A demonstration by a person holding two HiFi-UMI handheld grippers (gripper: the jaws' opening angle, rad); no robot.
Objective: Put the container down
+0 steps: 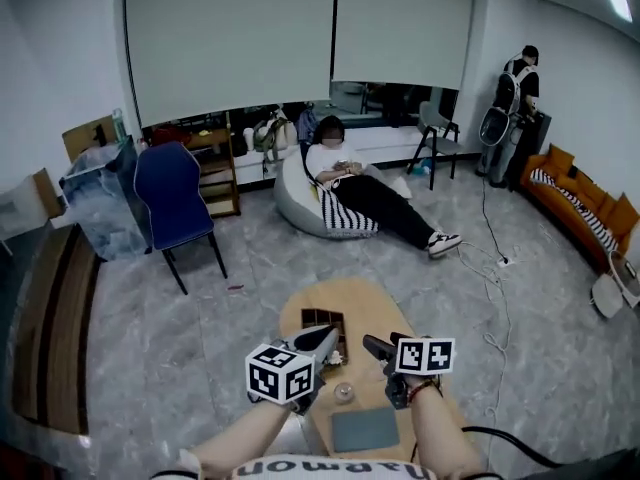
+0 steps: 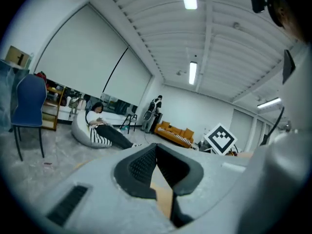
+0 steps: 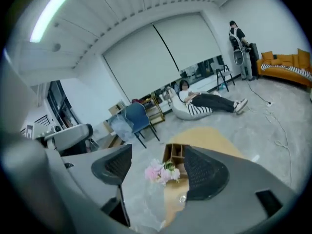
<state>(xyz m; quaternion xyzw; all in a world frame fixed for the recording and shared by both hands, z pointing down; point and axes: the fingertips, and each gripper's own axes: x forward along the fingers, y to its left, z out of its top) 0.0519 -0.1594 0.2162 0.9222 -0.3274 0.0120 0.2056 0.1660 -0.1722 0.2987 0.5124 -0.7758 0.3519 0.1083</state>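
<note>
A small oval wooden table (image 1: 365,303) stands right below me. On it sit a wooden compartment box (image 1: 322,320), a small clear glass container (image 1: 343,393) and a grey flat pad (image 1: 365,430). My left gripper (image 1: 325,340) hovers over the table's left part; in its own view its fingertips (image 2: 146,162) meet, with only tabletop behind them. My right gripper (image 1: 378,348) hangs over the middle of the table, open and empty. Past its jaws, the right gripper view shows pink flowers (image 3: 162,172), the box (image 3: 175,153) and the glass container (image 3: 183,198).
A person lies on a grey beanbag (image 1: 300,203) beyond the table. A blue chair (image 1: 172,200) stands at the left. An orange sofa (image 1: 585,198) lines the right wall. A cable (image 1: 497,298) trails over the floor at the right. Another person (image 1: 520,83) stands at the back right.
</note>
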